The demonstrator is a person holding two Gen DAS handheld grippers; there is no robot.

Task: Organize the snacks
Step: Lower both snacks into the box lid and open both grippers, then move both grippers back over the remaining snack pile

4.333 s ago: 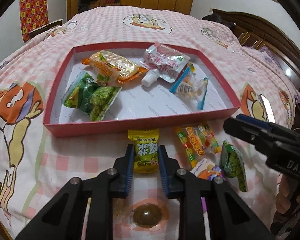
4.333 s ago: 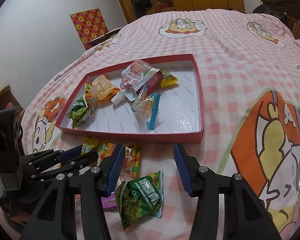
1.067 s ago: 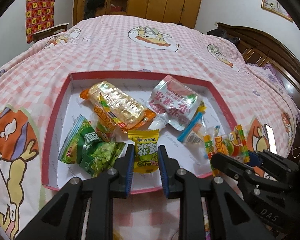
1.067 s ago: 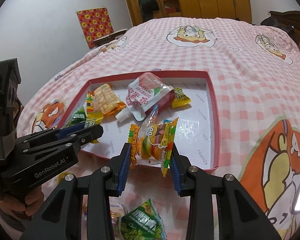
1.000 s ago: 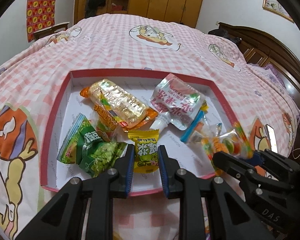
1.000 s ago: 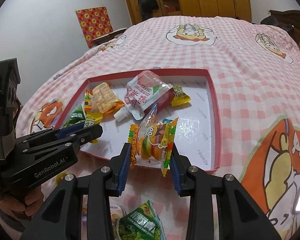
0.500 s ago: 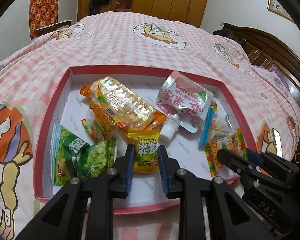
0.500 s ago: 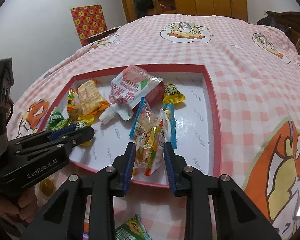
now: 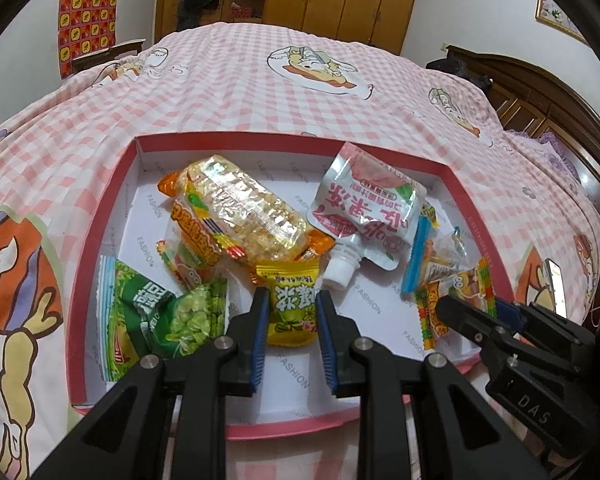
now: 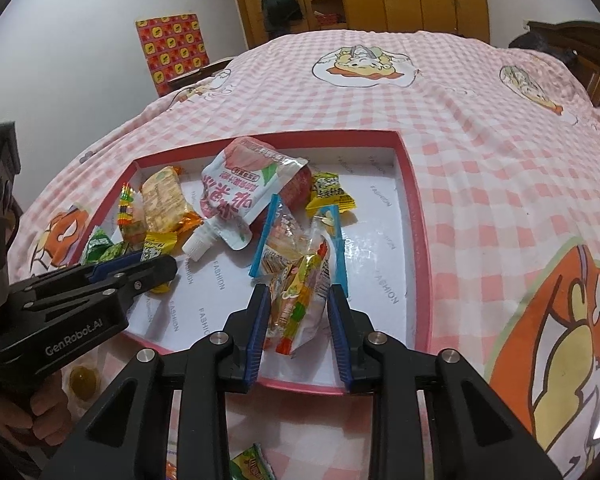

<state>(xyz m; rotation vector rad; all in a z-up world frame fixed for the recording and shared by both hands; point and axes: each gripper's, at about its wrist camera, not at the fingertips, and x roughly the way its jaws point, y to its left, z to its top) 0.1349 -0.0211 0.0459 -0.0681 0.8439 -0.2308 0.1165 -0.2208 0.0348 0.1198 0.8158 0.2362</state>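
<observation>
A red box with a white inside (image 9: pixel 100 220) lies on the pink checked bedspread. My left gripper (image 9: pixel 293 320) is shut on a small yellow snack packet (image 9: pixel 290 308), held low over the box's near part beside a green pea bag (image 9: pixel 160 312). My right gripper (image 10: pixel 298 312) is shut on a colourful gummy packet (image 10: pixel 300 300), squeezed narrow between the pads, over the box's right part next to a clear bag with blue edges (image 10: pixel 296 236). Each gripper shows in the other's view: the left gripper (image 10: pixel 156 268) and the right gripper (image 9: pixel 460 312).
Inside the box also lie an orange cracker pack (image 9: pixel 240 208), a white and red spout pouch (image 9: pixel 364 212) and a small yellow packet (image 10: pixel 332 192). On the bedspread in front of the box sit a green packet (image 10: pixel 252 464) and a brown sweet (image 10: pixel 82 378). A phone (image 9: pixel 556 284) lies to the right.
Both grippers carried their packets from the bedspread forward over the box and lower. The right jaws narrowed, crumpling the gummy packet from flat to a thin bundle.
</observation>
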